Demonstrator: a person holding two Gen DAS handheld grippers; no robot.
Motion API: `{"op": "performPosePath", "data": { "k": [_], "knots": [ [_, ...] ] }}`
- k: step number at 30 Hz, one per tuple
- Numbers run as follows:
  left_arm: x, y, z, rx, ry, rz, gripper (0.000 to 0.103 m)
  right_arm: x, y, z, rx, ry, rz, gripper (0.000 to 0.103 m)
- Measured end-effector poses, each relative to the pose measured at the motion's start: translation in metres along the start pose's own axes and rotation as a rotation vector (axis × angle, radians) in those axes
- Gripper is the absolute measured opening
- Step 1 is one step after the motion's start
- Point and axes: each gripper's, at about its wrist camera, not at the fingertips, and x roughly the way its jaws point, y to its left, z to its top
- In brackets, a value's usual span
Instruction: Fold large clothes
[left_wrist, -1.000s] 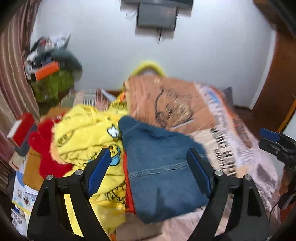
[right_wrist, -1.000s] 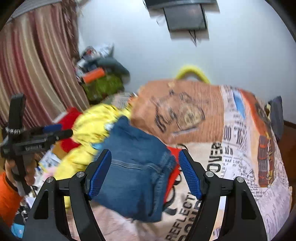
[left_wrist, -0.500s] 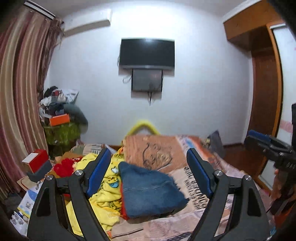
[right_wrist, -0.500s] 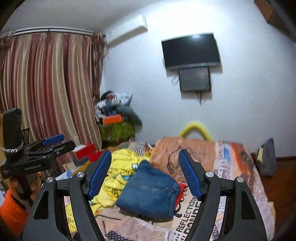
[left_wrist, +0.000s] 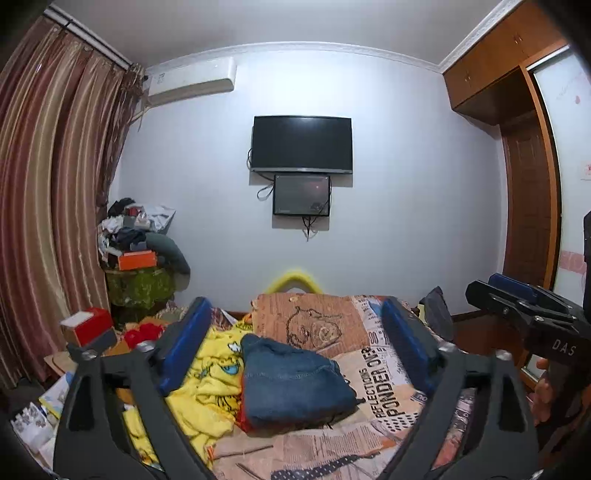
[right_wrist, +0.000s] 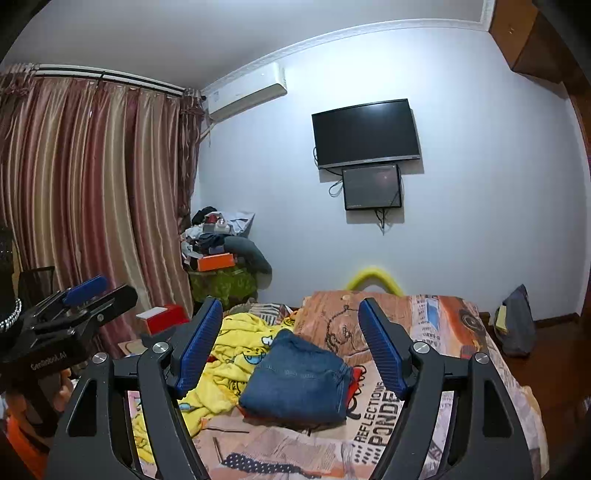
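Observation:
Folded blue jeans (left_wrist: 295, 382) lie on the bed over a red garment, also in the right wrist view (right_wrist: 299, 380). A crumpled yellow cartoon-print cloth (left_wrist: 210, 384) lies to their left (right_wrist: 236, 354). My left gripper (left_wrist: 295, 347) is open and empty, held back from and above the jeans. My right gripper (right_wrist: 291, 347) is open and empty, likewise held back. Each gripper shows from the side in the other's view: the right gripper (left_wrist: 517, 299) and the left gripper (right_wrist: 85, 295).
The bed's printed cover (left_wrist: 388, 373) spreads to the right. A cluttered side stand (left_wrist: 140, 258) and a red box (left_wrist: 88, 325) sit at the left by the curtains (right_wrist: 92, 203). A TV (left_wrist: 301, 144) hangs on the far wall. A dark bag (right_wrist: 515, 325) stands at the right.
Both grippers have pulled back and tilted up from close above the jeans; the wall and TV have come into view. The jeans lie where they were.

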Motion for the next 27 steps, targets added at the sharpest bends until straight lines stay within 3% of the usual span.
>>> {"op": "performPosePath", "data": {
  "k": [3,4,7,10,27],
  "knots": [
    [0.001,0.000,-0.006,-0.004,0.020,0.006,0.102,-0.002,0.003,-0.003,-0.016,0.010,-0.033,0.078],
    [0.001,-0.001,-0.007,0.006,0.027,0.016,0.102,-0.001,0.003,-0.003,-0.018,0.015,-0.045,0.085],
    [-0.001,-0.004,-0.012,0.017,0.036,0.037,0.102,-0.001,0.003,-0.004,-0.022,0.016,-0.069,0.091],
    [0.001,-0.004,-0.016,0.009,0.044,0.036,0.103,-0.002,0.003,-0.005,-0.030,0.010,-0.106,0.103],
    [0.014,0.001,-0.024,-0.028,0.074,0.022,0.103,-0.004,-0.001,-0.012,-0.023,0.039,-0.111,0.103]
  ]
}}
